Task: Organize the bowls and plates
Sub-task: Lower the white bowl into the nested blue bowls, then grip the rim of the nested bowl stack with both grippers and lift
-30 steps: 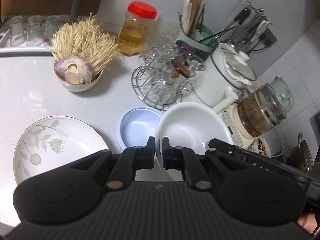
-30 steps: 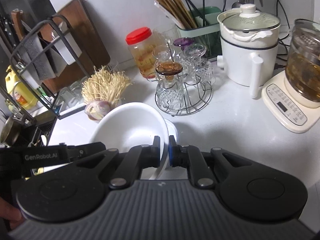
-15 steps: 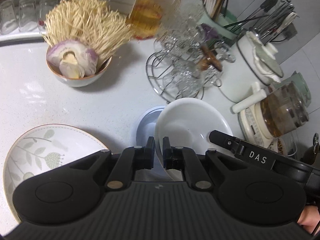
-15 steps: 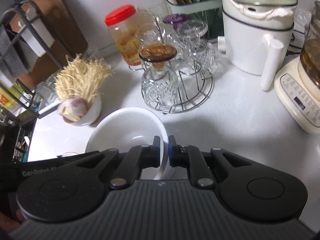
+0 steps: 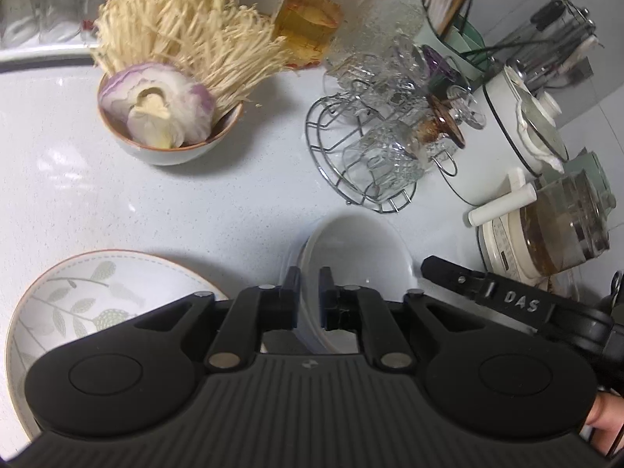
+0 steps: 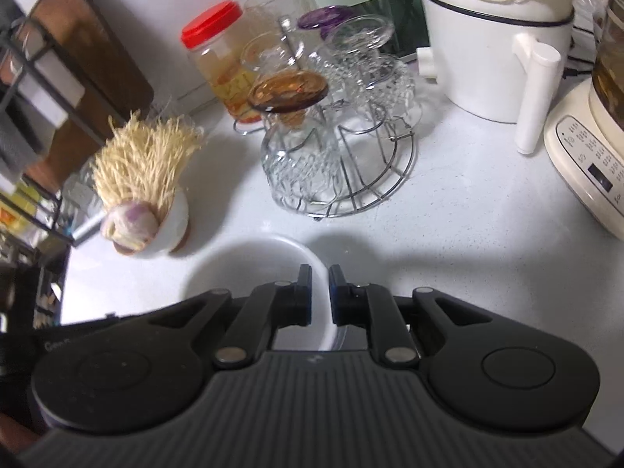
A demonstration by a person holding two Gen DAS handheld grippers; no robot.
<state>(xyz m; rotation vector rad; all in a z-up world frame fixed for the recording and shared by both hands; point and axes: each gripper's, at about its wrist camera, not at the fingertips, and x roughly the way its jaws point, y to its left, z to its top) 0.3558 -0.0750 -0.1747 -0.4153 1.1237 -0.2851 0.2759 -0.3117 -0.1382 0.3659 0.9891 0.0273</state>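
Bowl (image 5: 357, 249) of white porcelain sits nested on the surface, opposite rims between each tool's jaws; left tool (image 5: 309, 292) and right tool (image 6: 319, 292) have just been opening, slightly parted, letting go.

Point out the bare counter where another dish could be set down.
The widest bare stretch lies between the onion bowl, the leaf-patterned plate and the white bowl. A second patch sits right of the white bowl, before the white pot and kettle base. The back is crowded: glass rack, red-lidded jar, utensil holder.
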